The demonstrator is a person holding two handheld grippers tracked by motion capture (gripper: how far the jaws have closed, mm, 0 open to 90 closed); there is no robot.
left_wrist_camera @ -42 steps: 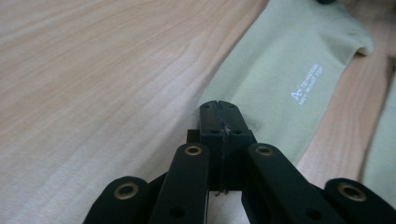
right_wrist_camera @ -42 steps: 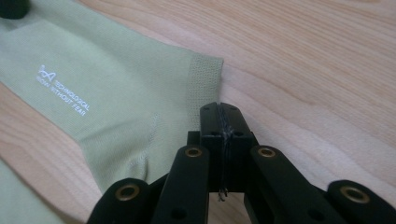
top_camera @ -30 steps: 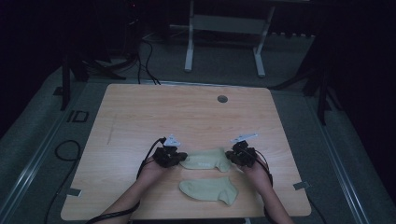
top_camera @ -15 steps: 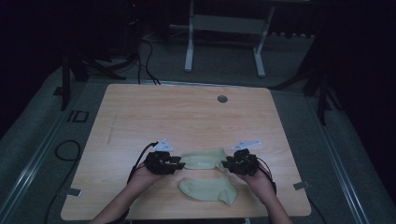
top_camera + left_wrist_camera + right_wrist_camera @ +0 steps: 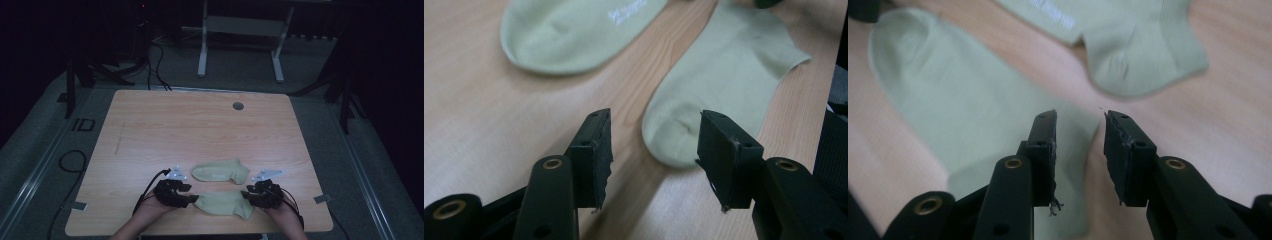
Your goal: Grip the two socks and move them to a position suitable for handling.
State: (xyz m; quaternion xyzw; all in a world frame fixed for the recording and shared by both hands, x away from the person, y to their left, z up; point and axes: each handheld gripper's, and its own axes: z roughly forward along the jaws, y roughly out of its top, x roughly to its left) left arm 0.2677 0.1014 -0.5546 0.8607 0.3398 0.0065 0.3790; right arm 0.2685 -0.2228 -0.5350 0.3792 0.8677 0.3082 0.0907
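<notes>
Between left gripper (image 5: 191, 199) and right gripper (image 5: 245, 196): near sock (image 5: 222, 204), flat; both part-open, left just widened, empty.

Two pale green socks, near sock (image 5: 724, 75) and far sock (image 5: 574, 30), of soft matt ribbed knit cloth, table (image 5: 200, 130) of smooth light wood-grain, gripper pads (image 5: 599, 150) matt black, frayed edges
</notes>
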